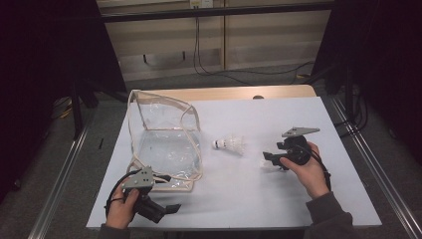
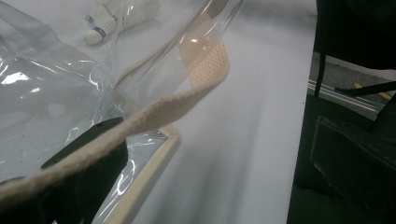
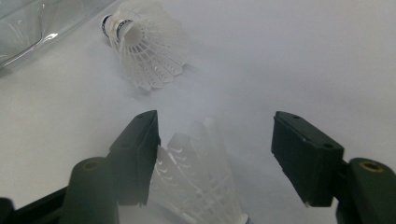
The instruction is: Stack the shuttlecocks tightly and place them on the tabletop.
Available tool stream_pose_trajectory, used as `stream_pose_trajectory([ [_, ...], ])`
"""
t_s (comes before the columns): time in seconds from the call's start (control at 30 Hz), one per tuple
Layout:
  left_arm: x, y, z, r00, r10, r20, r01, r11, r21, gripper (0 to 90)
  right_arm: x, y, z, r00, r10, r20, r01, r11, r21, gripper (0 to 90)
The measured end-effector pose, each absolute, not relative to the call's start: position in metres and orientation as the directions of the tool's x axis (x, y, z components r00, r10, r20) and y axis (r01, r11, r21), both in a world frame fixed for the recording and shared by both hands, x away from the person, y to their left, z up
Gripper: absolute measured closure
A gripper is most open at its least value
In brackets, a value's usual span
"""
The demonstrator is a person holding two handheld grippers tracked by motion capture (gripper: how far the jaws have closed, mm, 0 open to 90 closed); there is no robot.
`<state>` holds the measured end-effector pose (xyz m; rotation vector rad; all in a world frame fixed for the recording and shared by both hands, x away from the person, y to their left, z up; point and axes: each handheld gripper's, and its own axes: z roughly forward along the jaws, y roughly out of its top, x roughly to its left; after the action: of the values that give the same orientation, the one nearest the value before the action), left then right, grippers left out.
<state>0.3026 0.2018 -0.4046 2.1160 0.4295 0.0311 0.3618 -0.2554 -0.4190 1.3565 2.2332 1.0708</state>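
The left gripper (image 1: 166,208) pinches the bag's strap (image 2: 154,114) in its jaws. The right gripper (image 3: 215,158) stands spread around one shuttlecock (image 3: 198,182); another shuttlecock (image 3: 144,46) lies beyond. Neither is bagged yet.

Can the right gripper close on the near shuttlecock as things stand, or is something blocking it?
Probably yes. The near shuttlecock already lies between the open jaws of the right gripper, feathers brushing one jaw, nothing else between them. The second shuttlecock lies clear ahead, and the clear bag is off to the side.
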Motion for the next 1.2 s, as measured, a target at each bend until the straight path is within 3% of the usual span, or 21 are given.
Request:
stream_pose_trajectory([
  [0.23,0.303,0.202,-0.405,0.939,0.313,-0.144,0.29,-0.494,0.82,4.0,0.359,-0.261,-0.417,-0.504,0.858,0.098,0.621,0.28,0.732,42.6],
  [0.63,0.303,0.202,-0.404,0.938,0.315,-0.144,0.292,-0.494,0.819,4.0,0.354,-0.268,-0.413,-0.525,0.844,0.113,0.616,0.285,0.735,75.6],
  [0.8,0.303,0.202,-0.404,0.938,0.315,-0.144,0.292,-0.494,0.819,4.0,0.353,-0.268,-0.412,-0.521,0.846,0.113,0.611,0.277,0.741,84.8],
  [1.2,0.303,0.201,-0.404,0.938,0.314,-0.144,0.292,-0.497,0.817,4.0,0.349,-0.256,-0.408,-0.578,0.794,0.189,0.58,0.236,0.78,86.2],
])
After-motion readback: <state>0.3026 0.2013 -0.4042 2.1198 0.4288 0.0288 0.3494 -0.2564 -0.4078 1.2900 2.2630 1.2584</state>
